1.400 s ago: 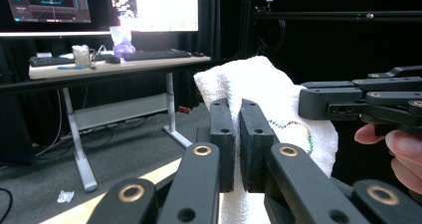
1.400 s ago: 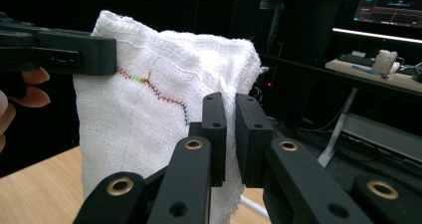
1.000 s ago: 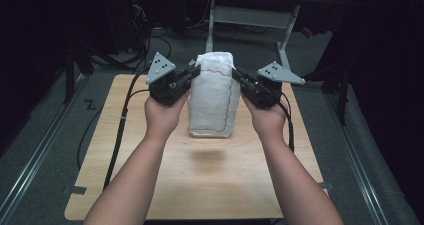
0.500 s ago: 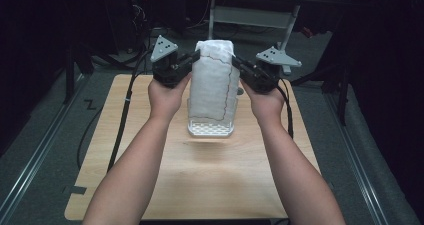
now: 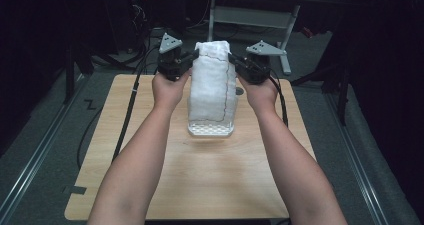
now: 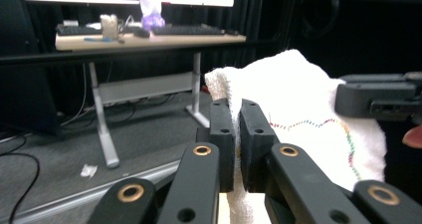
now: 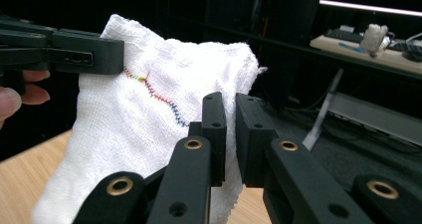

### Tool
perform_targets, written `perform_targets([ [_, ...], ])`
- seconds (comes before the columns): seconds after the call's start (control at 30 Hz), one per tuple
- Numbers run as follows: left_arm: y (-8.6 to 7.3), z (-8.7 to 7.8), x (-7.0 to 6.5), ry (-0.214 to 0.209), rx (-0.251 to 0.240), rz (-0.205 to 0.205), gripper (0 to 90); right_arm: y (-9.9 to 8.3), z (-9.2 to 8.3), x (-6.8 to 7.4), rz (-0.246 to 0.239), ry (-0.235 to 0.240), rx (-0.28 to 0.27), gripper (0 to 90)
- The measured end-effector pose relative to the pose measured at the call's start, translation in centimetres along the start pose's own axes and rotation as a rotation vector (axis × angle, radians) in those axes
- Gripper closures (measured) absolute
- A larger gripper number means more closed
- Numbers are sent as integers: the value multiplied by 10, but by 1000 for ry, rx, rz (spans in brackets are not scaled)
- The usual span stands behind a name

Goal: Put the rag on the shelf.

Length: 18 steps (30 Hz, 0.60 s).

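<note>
A white towel with a thin multicoloured stitched line hangs lengthwise between my two grippers, over the far half of the wooden table. My left gripper is shut on its top left corner. My right gripper is shut on the top right corner. The left gripper view has the left gripper pinching the towel, with the right gripper beyond it. The right gripper view has the right gripper clamped on the towel's edge, the left gripper farther off. The towel's lower end reaches tabletop level; I cannot tell whether it touches.
A desk on metal legs stands behind the table, carrying a keyboard and small objects. Black cables trail from the grippers over the table's left side onto the grey floor. The near half of the table is bare wood.
Both hands have carried the towel away from the person toward the table's far side and slightly down. The towel's lower end has come closer to the tabletop. Both grips are unchanged.
</note>
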<state>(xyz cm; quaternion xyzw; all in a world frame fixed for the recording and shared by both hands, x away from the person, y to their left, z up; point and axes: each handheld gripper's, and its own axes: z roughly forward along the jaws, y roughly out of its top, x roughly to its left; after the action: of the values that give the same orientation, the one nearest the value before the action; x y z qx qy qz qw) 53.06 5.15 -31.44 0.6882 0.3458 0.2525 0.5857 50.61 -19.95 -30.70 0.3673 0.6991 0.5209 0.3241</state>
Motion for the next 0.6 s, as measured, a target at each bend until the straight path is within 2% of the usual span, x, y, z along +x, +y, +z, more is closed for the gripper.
perform_targets([
  [0.13,-6,8,3,8,30,0,859,-4,8,-4,7,0,29,840],
  [0.23,-11,15,5,19,65,17,859,-10,16,-7,3,-3,57,839],
  [0.27,-15,19,7,26,84,16,858,-14,20,-9,15,1,72,839],
  [0.3,-15,19,7,26,84,16,858,-15,22,-10,24,6,80,839],
  [0.37,-20,23,10,25,106,7,857,-17,25,-10,27,8,85,838],
  [0.43,-28,29,13,22,142,-11,856,-23,32,-12,23,8,117,837],
  [0.5,-30,30,14,22,151,-16,856,-25,33,-12,26,6,123,837],
  [0.6,-39,34,17,16,188,-36,855,-32,39,-15,51,19,147,835],
])
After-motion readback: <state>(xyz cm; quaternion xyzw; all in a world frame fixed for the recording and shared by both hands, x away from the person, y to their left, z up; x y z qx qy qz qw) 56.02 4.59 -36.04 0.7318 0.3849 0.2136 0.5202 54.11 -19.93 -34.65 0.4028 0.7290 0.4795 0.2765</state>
